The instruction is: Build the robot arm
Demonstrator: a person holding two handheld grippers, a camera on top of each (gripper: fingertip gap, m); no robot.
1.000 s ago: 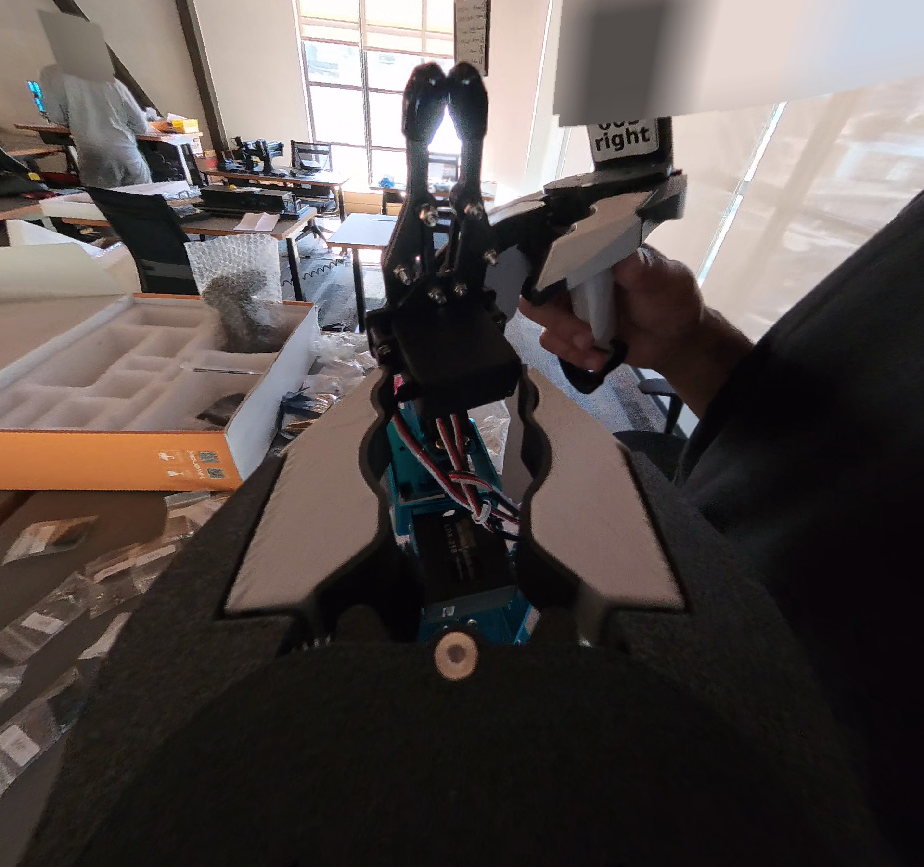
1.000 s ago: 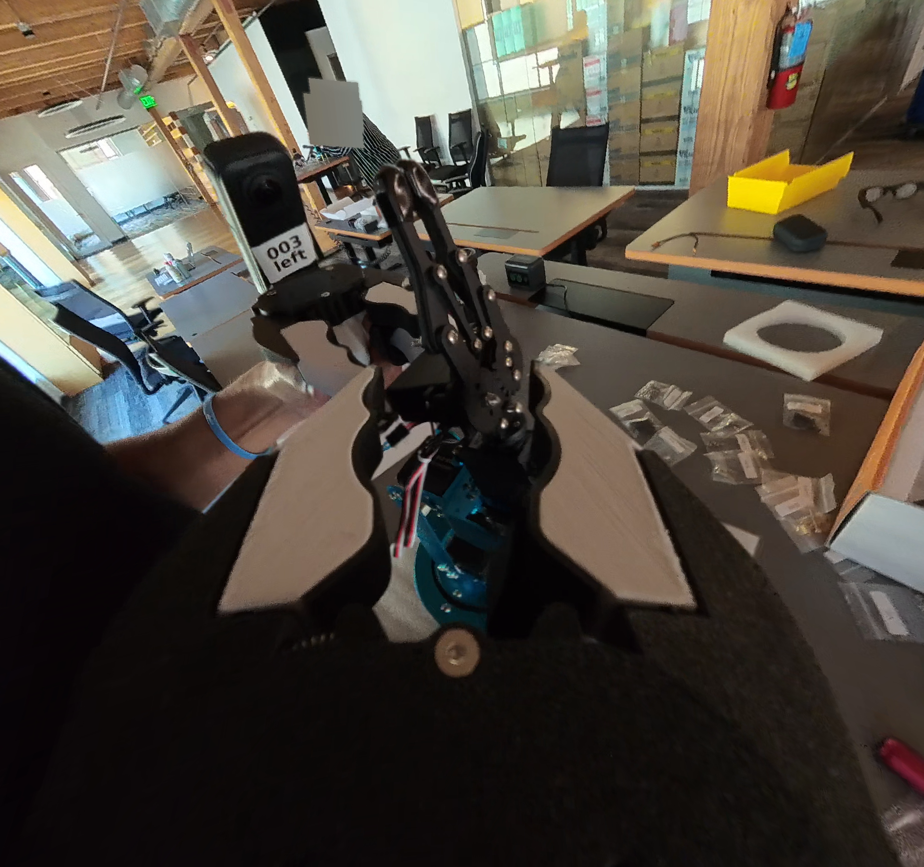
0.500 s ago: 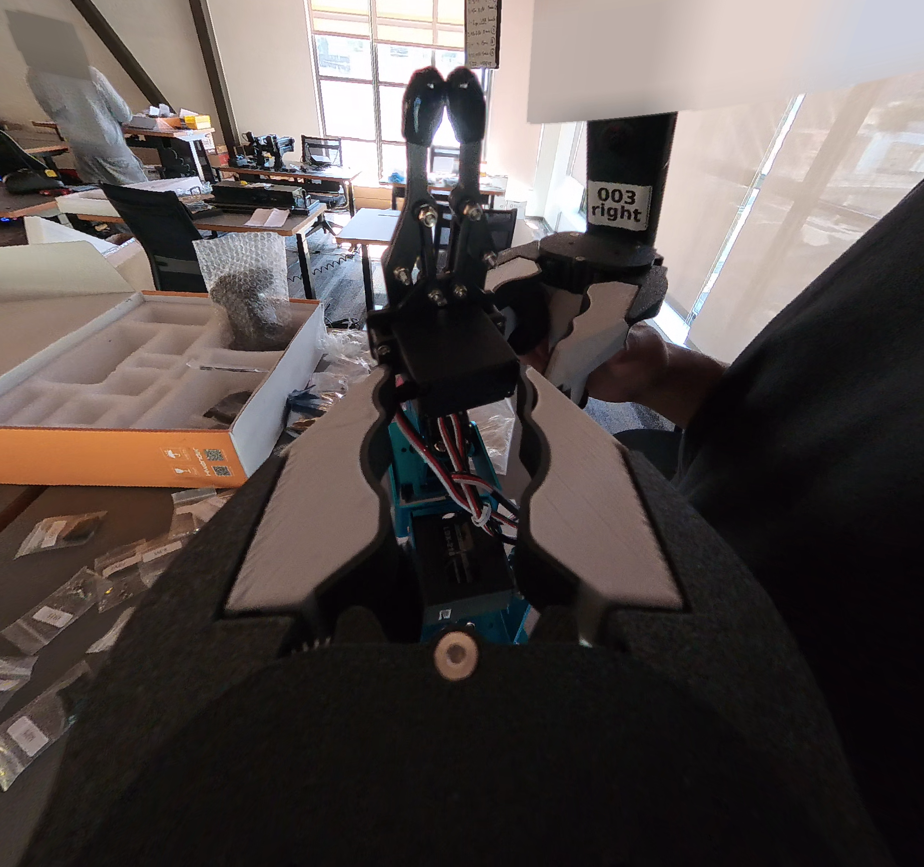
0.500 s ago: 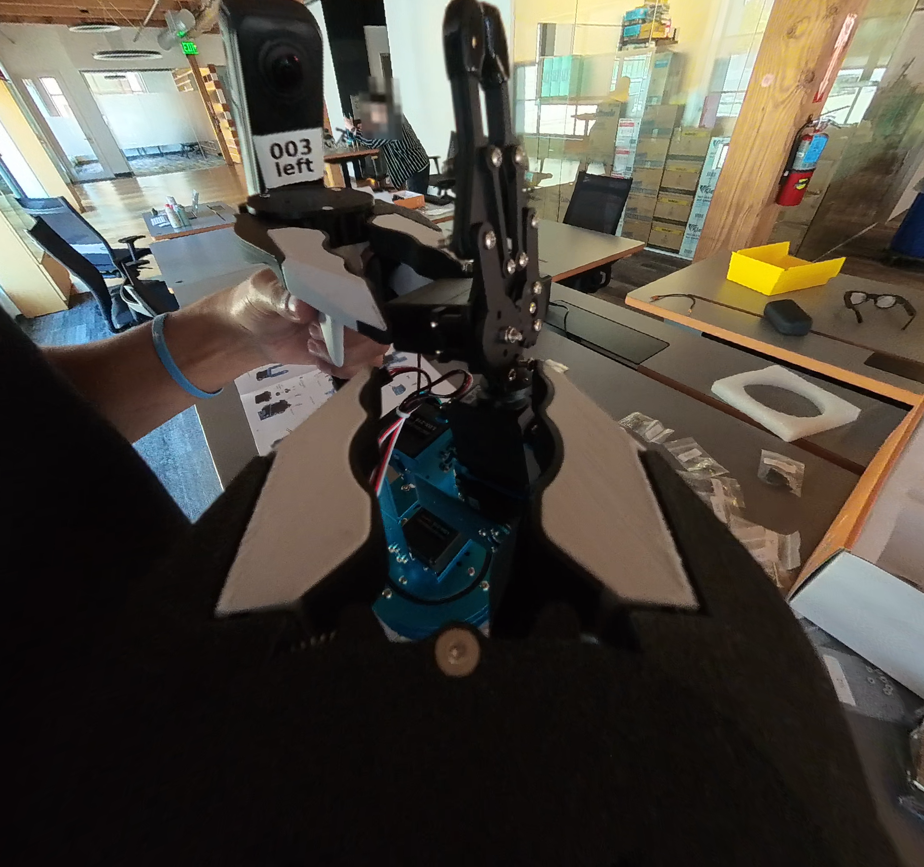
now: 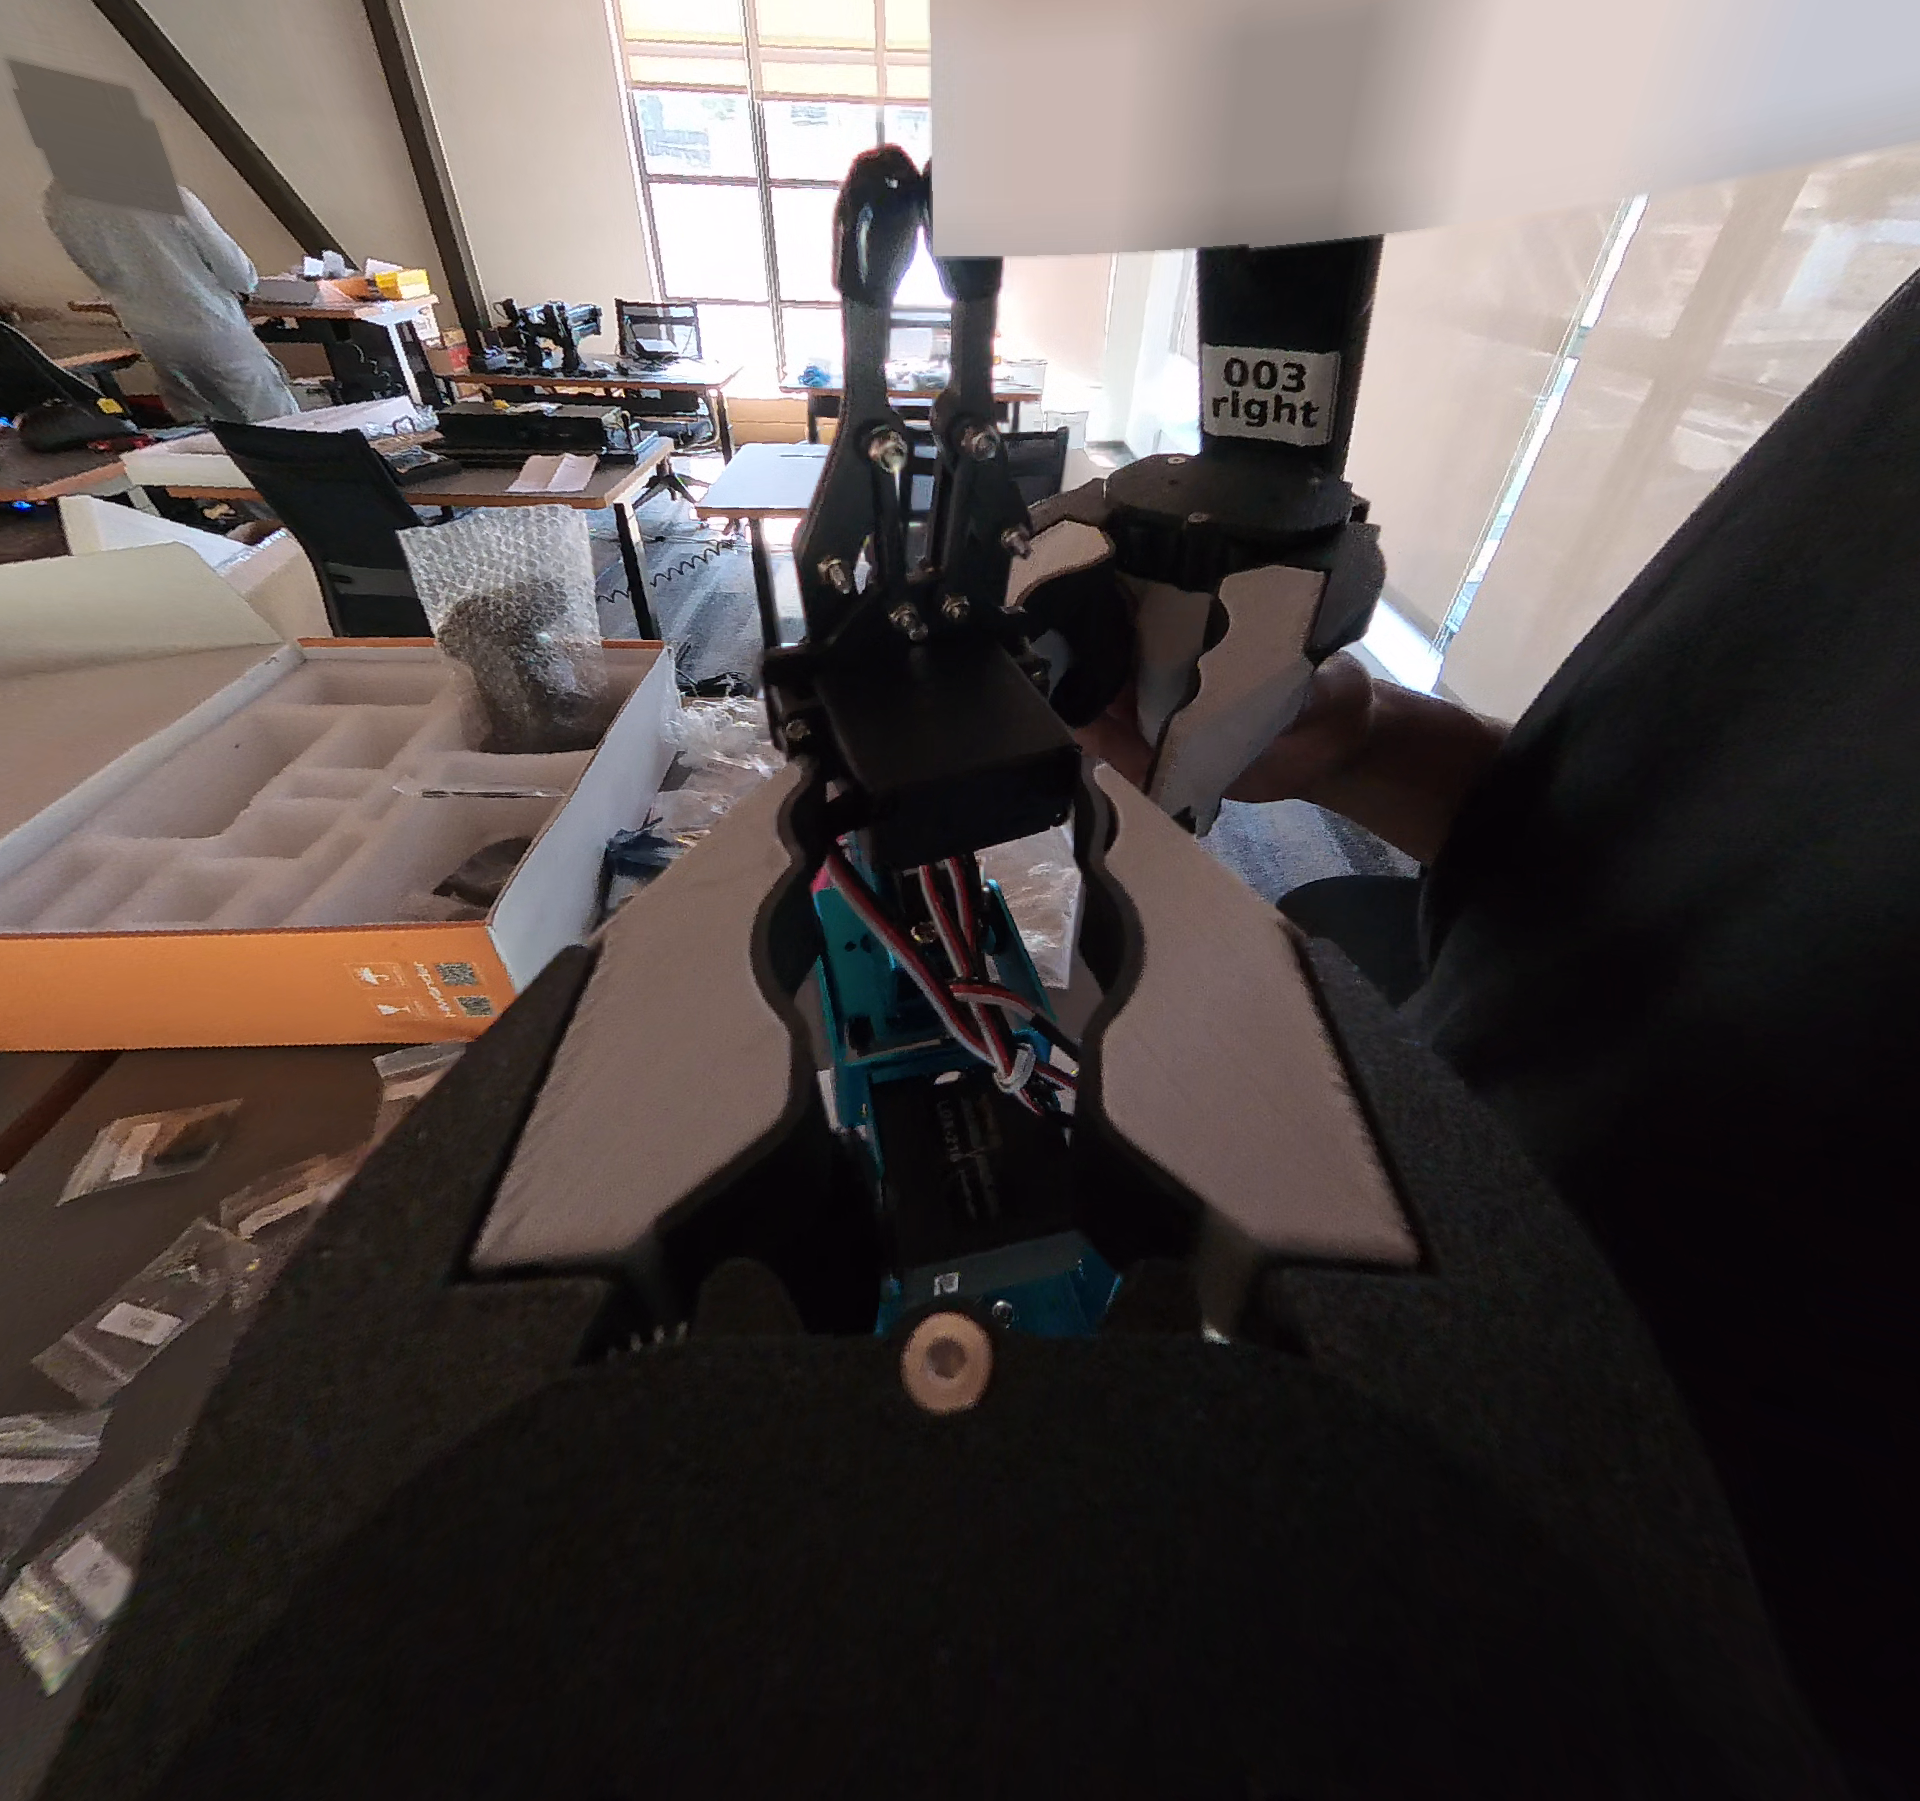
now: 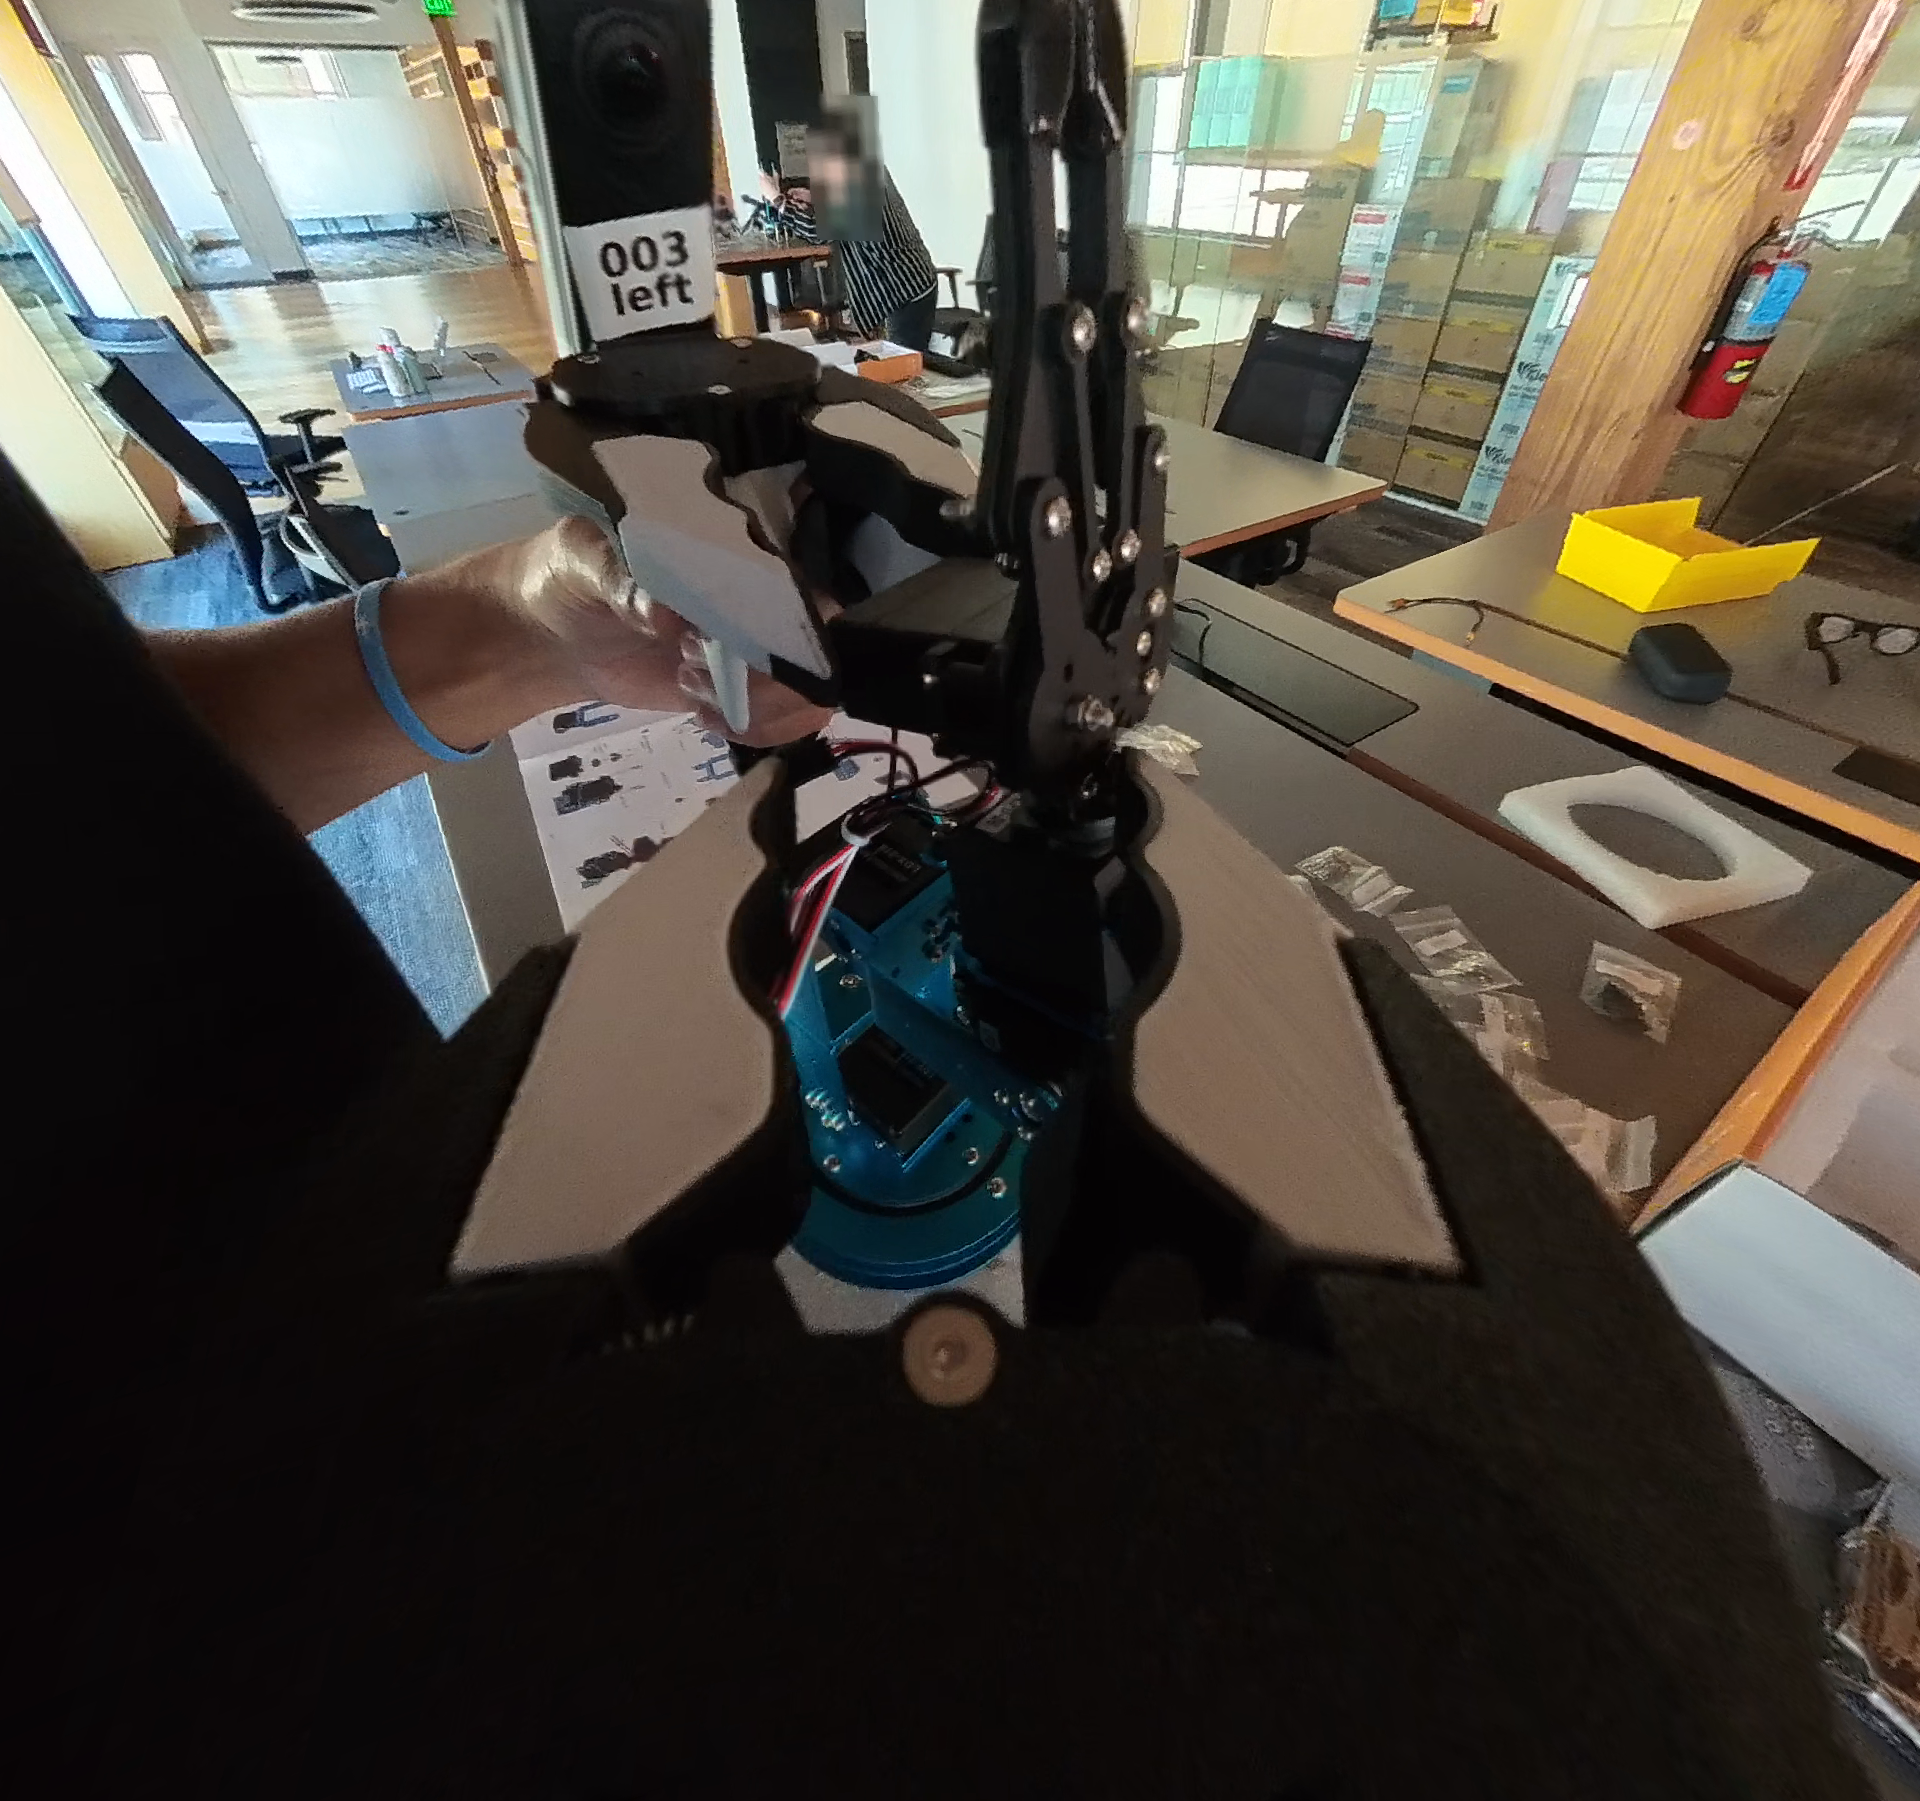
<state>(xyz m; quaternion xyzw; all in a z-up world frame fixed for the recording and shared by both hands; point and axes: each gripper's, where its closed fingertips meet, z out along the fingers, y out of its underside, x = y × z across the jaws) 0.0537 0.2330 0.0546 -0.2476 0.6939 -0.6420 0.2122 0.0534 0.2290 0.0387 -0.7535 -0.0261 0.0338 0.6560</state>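
A small robot arm with a black claw (image 5: 914, 380) and a blue frame (image 5: 914, 982) with red, white and black wires is held in the air between both grippers. My left gripper (image 5: 940, 801) is shut on its black servo block and blue frame. My right gripper (image 6: 961, 795) is shut around its blue round base (image 6: 904, 1138), with the claw (image 6: 1060, 297) upright and closed above. The right gripper also shows in the left wrist view (image 5: 1216, 681), just right of the block. The left gripper shows in the right wrist view (image 6: 717, 556), held by a hand.
An orange-and-white box (image 5: 260, 982) with a foam insert and a bubble-wrapped bundle (image 5: 509, 629) stands at the left. Small plastic bags (image 6: 1455, 962) lie on the dark table (image 6: 1621, 972), with a white foam ring (image 6: 1652, 847). A yellow tray (image 6: 1683, 556) sits on a farther desk. Less than 4 cm separates the two grippers' tips.
The right gripper turned and came closer in behind the robot arm. In the right wrist view the arm went from tilted to upright. The left gripper's hold is unchanged.
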